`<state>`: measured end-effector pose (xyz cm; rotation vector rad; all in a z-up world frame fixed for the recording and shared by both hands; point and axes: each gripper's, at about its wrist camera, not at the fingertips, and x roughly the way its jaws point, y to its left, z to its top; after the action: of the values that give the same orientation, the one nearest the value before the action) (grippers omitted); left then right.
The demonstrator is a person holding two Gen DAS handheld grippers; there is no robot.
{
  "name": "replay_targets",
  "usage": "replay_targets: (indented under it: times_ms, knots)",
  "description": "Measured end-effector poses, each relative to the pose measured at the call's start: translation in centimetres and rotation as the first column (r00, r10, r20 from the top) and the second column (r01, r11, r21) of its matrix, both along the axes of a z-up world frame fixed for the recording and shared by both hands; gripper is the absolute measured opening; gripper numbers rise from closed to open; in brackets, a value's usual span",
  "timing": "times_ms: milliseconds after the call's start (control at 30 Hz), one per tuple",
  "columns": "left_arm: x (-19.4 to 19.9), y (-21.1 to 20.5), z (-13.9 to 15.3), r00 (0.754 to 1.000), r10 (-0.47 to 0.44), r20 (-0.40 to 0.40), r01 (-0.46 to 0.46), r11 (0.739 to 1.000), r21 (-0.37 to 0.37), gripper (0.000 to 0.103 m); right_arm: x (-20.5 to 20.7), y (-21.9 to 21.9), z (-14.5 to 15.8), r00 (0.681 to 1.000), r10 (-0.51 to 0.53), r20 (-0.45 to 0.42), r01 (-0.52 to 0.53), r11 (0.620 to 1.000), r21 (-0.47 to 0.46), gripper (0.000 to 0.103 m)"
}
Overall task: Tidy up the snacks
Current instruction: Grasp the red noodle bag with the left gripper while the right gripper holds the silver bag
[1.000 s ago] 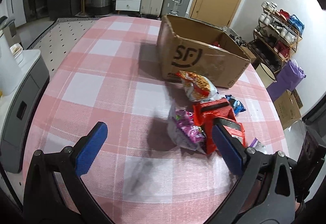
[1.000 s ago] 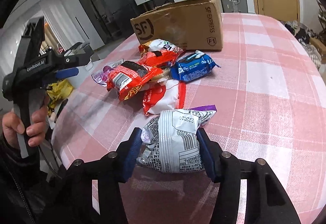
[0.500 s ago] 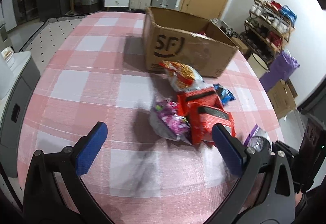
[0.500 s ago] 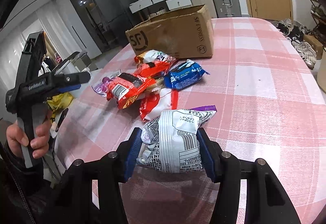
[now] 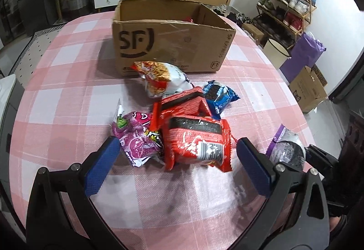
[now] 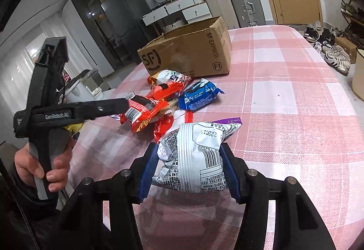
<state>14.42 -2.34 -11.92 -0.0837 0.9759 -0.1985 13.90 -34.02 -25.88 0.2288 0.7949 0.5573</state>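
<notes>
1. Fingers of your left gripper (image 5: 176,164) stand wide apart and empty, flanking the red packet (image 5: 196,143) so both pads clear its edges.
2. Your right gripper (image 6: 188,168) clamps the silver packet (image 6: 195,156) above the table (image 6: 295,95), ready for transfer.
3. Note the cardboard box (image 5: 168,37) sits open-topped behind the pile, presumably the destination.

matt cardboard box (image 5: 173,45), glossy foil packets (image 5: 195,141)
</notes>
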Motion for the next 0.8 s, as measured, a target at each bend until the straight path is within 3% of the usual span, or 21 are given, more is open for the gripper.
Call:
replay_targets:
  times_ms: [333,533,800]
  knots:
    - [1.0,-1.0,-0.9,1.000,0.021,-0.014,-0.020,0.999,0.028,0.102,-0.3,-1.5,-0.2,1.000,-0.024,0.000,0.024,0.999,0.023,0.055]
    - [-0.4,-2.9,-0.1,0.998,-0.013,0.056,0.006,0.991,0.131,0.102,-0.3,-1.6,-0.3,1.000,-0.026,0.002,0.025,0.999,0.029,0.055]
    - [0.2,-4.5,-1.2,0.998,-0.034,0.045,0.022,0.974,0.226,0.102,-0.5,-2.0,-0.2,0.999,-0.036,0.007,0.035,0.999,0.041,0.055]
